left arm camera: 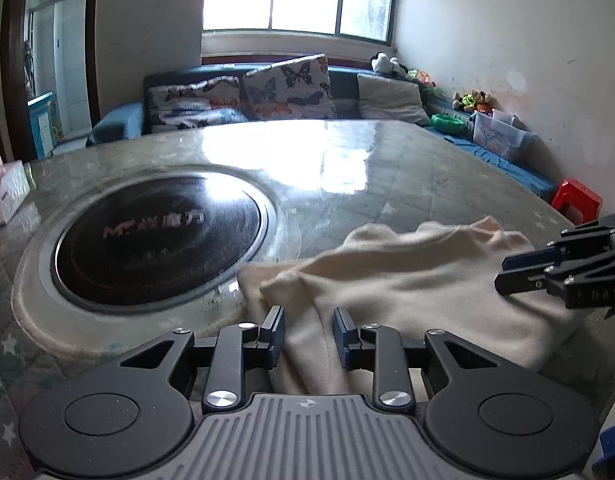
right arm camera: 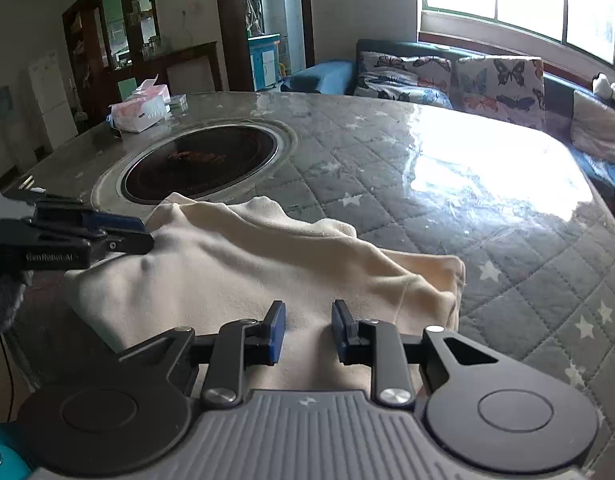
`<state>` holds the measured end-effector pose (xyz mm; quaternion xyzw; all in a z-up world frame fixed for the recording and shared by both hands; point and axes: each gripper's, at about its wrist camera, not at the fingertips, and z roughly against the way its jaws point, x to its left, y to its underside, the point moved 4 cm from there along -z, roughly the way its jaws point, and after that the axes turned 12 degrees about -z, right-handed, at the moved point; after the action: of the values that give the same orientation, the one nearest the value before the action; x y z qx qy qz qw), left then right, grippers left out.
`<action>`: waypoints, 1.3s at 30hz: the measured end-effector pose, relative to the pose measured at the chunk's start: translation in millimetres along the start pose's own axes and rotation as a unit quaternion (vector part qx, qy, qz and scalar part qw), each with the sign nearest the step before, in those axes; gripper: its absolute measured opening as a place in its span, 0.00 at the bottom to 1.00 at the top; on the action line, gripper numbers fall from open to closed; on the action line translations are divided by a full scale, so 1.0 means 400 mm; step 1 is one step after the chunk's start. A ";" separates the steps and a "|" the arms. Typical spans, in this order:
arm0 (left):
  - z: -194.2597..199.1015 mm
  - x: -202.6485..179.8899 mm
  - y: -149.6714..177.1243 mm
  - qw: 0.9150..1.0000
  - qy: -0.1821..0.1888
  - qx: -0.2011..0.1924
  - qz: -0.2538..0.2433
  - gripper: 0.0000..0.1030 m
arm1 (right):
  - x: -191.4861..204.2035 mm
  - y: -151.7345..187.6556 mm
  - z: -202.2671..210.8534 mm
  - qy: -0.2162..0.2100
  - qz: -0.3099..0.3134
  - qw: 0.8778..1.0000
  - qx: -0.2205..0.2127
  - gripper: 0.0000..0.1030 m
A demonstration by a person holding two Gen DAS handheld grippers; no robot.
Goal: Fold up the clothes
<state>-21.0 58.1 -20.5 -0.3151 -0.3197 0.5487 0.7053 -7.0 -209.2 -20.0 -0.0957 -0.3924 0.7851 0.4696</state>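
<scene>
Glossy quilted table carries your cream garment beside the round cooktop, and your left hand-held gripper and right hand-held gripper sit over it, jaws parted, gripping nothing.

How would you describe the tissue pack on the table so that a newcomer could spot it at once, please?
Start at the large table under a quilted star-print cover, with the round black cooktop set into it. Beyond the cooktop, near the far edge, sits the pink-and-white soft tissue pack. It is the only pink thing there, apart from the cream garment lying on the near side.
</scene>
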 end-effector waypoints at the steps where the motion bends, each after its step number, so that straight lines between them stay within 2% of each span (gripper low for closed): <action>1: 0.001 -0.002 -0.007 1.000 0.000 -0.004 -0.001 0.28 | 0.005 -0.002 0.003 -0.002 0.003 1.000 -0.003 0.24; 9: -0.051 -0.043 -0.038 0.999 0.015 -0.005 -0.030 0.28 | 0.081 0.002 -0.004 -0.034 0.032 0.999 -0.003 0.24; 13: -0.073 -0.039 -0.038 0.999 0.003 0.006 -0.036 0.29 | 0.144 0.022 -0.006 -0.053 0.080 0.995 0.001 0.24; 17: -0.067 -0.039 -0.065 0.999 0.014 -0.001 -0.033 0.27 | 0.193 0.044 0.008 -0.061 0.130 0.990 -0.004 0.24; 20: -0.079 -0.063 -0.092 0.998 0.026 -0.004 -0.048 0.27 | 0.212 0.040 0.018 -0.080 0.126 0.989 -0.014 0.24; 24: -0.127 -0.087 -0.114 0.997 0.041 0.010 -0.059 0.27 | 0.235 0.057 0.007 -0.109 0.127 0.986 0.002 0.24; 34: -0.199 -0.104 -0.145 0.995 0.050 0.030 -0.075 0.28 | 0.227 0.079 0.018 -0.117 0.121 0.986 0.010 0.26; 39: -0.203 -0.089 -0.147 0.997 0.048 0.030 -0.058 0.29 | 0.205 0.083 0.041 -0.114 0.111 0.987 0.006 0.26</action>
<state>70.5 4.1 -26.1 -0.3011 -0.2864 0.5003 0.7596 -81.7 -159.7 -14.4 -0.0459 -0.4258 0.8402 0.3326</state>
